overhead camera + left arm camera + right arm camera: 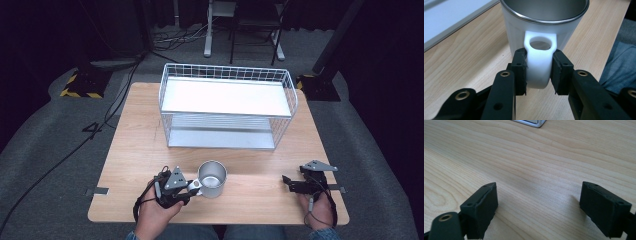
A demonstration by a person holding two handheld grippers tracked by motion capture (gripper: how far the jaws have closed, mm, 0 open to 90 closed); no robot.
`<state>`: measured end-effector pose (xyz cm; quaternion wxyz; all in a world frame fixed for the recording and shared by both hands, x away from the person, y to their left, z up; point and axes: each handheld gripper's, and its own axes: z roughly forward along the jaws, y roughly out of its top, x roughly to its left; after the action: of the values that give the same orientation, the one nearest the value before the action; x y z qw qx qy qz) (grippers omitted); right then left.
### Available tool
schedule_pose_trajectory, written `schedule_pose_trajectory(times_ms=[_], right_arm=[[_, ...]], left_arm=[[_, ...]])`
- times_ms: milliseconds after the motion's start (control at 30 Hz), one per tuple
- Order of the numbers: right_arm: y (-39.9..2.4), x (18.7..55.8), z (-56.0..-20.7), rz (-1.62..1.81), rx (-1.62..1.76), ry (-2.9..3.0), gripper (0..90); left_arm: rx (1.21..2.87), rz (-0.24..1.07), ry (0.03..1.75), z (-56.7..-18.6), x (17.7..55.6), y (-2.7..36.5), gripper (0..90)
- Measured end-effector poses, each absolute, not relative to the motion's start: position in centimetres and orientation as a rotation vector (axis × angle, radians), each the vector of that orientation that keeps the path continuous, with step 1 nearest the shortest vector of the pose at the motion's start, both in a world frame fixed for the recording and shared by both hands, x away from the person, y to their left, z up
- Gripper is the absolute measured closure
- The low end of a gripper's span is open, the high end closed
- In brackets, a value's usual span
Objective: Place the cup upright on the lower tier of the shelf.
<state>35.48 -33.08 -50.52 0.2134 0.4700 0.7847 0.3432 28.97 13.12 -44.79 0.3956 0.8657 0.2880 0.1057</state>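
Observation:
A white mug (212, 178) with a metal rim stands upright on the wooden table (140, 140), near its front edge. My left gripper (192, 186) is just left of it and is shut on the mug's white handle (539, 63). In the left gripper view both black pads (520, 71) press on the handle's sides, and the mug body (544, 27) rises right behind. My right gripper (289, 182) rests low over the table at the front right, open, with bare wood between its fingers (480, 206).
A white wire two-level rack (227, 105) stands at the middle back of the table, its open front facing me. A corner of its metal base (530, 122) lies ahead of my right gripper. A person's leg in jeans (620, 65) is beside the table edge.

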Motion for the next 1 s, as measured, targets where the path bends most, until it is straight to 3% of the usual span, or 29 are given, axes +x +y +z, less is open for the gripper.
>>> schedule_pose_trajectory(times_ms=[600,1000], right_arm=[[-33.1,35.5,-50.5,0.952,1.304,2.178,15.0],[-33.1,35.5,-50.5,0.952,1.304,2.177,15.0]], left_arm=[[2.174,0.374,0.665,-44.6,28.5,12.6,71.5],[2.131,0.377,0.678,-43.2,29.2,12.9,71.5]])
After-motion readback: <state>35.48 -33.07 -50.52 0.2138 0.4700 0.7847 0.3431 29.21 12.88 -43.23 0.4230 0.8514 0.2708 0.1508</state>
